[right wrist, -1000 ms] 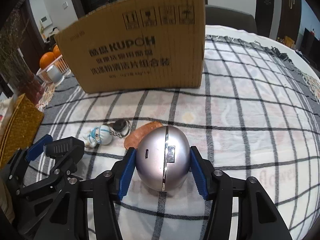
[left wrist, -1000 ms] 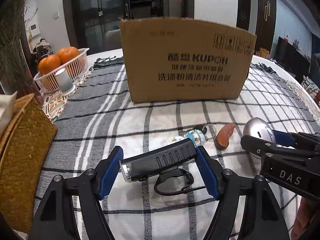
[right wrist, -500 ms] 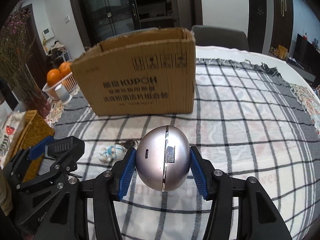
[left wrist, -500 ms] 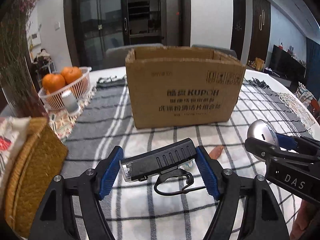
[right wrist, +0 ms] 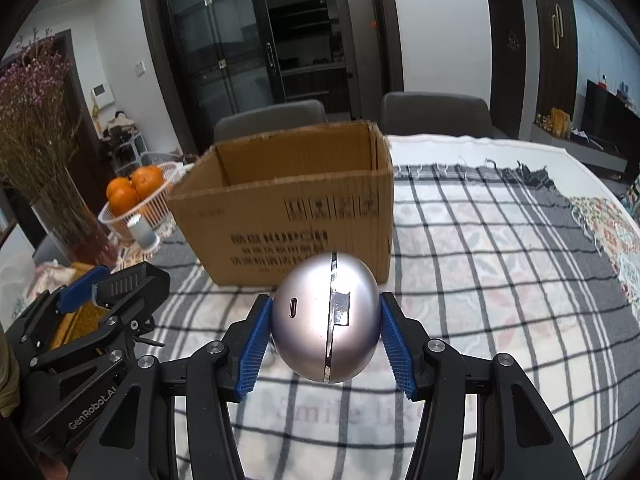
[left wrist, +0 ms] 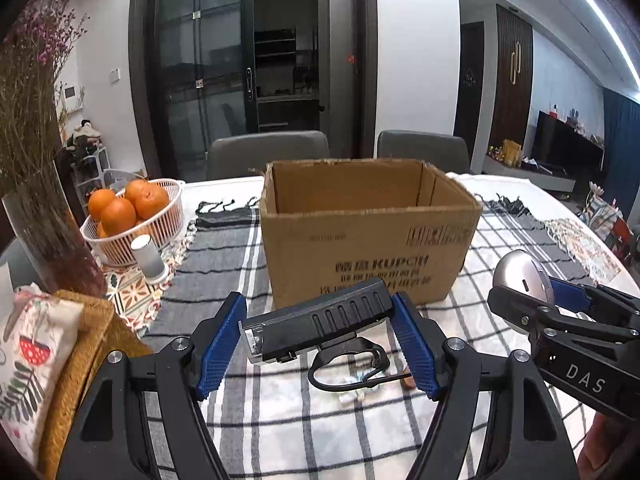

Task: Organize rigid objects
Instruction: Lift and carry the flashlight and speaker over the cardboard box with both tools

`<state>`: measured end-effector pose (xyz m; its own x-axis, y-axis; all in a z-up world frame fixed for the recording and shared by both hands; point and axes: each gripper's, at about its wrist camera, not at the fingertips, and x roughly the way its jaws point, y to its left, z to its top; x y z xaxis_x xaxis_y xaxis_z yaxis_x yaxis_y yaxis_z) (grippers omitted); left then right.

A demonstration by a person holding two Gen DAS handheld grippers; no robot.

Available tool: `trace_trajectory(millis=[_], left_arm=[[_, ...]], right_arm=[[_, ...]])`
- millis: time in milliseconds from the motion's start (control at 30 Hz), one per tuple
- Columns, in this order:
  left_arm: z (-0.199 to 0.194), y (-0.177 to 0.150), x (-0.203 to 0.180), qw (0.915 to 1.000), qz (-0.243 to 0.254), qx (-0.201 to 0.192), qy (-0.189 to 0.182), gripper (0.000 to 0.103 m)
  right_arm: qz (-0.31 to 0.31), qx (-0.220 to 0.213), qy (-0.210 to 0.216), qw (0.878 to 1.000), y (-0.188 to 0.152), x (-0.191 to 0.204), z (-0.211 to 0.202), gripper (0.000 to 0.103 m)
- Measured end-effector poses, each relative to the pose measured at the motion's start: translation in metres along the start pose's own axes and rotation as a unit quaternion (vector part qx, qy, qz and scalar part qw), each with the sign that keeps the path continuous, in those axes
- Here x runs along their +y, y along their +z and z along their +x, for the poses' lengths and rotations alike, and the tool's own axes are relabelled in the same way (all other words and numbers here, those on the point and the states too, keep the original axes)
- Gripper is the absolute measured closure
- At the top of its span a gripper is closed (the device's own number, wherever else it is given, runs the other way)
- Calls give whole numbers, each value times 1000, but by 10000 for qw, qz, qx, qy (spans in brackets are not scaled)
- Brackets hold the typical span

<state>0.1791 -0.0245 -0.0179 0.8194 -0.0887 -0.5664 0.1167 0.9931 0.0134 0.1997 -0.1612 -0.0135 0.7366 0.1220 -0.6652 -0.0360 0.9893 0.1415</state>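
Both grippers now higher: left [left wrist: 316,338] clamps torch [left wrist: 316,322], right [right wrist: 326,330] clamps egg [right wrist: 325,322]; egg may slip short of box [left wrist: 368,236].

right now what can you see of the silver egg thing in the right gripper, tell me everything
The silver egg-shaped case looks like brushed metal or metallic plastic, with a dark seam running top to bottom, a small slot-shaped port left of the seam and a shiny patch beside it. It is held upright off the table, clamped on both sides by the blue pads of the right gripper, in front of the cardboard box.
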Motion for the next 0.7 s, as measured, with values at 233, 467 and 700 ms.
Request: trace_trajectory(millis=[233,467,700], left_arm=[[-4,25,0,9996,103,-264,68,30],[3,51,2,9994,106,-312,-45,30],[13,75,2,9989,271,-366,-62,30]], right_arm=[[-8,-249,4,9997,23,2,-8,49],[-60,-418,50,9991,49,6,-8,49],[-173,-471,33,9987,74,9,0,49]])
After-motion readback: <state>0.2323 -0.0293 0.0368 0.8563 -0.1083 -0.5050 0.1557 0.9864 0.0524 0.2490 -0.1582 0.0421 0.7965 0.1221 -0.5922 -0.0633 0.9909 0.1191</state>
